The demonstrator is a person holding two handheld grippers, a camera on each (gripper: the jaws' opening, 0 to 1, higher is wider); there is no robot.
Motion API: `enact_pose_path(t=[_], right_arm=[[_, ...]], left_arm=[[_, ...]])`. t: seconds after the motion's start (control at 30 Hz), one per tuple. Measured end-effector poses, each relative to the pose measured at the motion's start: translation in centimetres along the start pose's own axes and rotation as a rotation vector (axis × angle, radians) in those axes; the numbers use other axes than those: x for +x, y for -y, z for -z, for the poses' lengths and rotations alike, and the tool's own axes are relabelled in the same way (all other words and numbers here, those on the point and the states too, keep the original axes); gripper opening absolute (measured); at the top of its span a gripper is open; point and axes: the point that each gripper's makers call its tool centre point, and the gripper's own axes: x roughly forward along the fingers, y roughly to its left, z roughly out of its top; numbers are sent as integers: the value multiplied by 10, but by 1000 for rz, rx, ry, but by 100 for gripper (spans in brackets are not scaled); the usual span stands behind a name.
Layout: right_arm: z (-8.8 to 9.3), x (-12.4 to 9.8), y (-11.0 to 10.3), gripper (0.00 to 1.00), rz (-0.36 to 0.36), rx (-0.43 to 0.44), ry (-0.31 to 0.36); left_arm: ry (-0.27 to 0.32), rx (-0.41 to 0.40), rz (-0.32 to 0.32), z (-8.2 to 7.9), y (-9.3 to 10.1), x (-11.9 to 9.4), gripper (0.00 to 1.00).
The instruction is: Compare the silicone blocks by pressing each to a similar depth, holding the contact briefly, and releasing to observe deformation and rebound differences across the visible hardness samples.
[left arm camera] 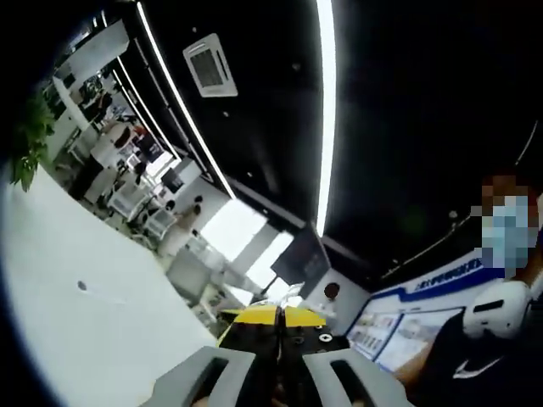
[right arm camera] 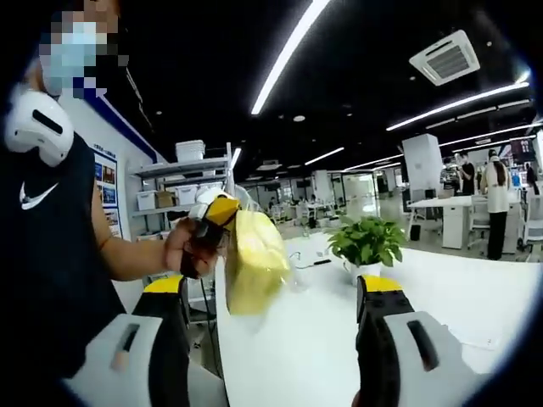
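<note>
- Two grippers are in use. In the right gripper view, the right gripper stands with its yellow-tipped jaws wide apart and nothing between them, above a white table.
- Just beyond, the left gripper enters from the left, gripped by the person's hand. A pale yellow silicone block hangs at its tip, apparently clamped, held in the air over the table edge.
- In the left gripper view, the left gripper's yellow tips sit almost together; whether they pinch the block cannot be told, as the block is not resolved there.
- Step in hand, as judged: one sample is under squeeze, in the hold phase. The next move calls for a slow release while watching the rebound.
- Farther off, a potted plant stands on the table, with shelving behind.
- Other hardness samples cannot be made out. The compression depth is unclear, since the block's contact faces are blurred.
</note>
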Motion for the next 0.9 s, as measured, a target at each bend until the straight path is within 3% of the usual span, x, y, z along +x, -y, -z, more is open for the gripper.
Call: enact_pose_path(t=[0.23,0.47,0.9], right_arm=[[-10,14,-22,58,-81,15,32],[-11,18,-30,39,-110,33,64],[-14,19,-39,28,-155,101,80]], left_arm=[[-1,0,21,3,12,1,0],[-1,-2,37,7,23,2,0],[0,3,33,9,24,1,0]])
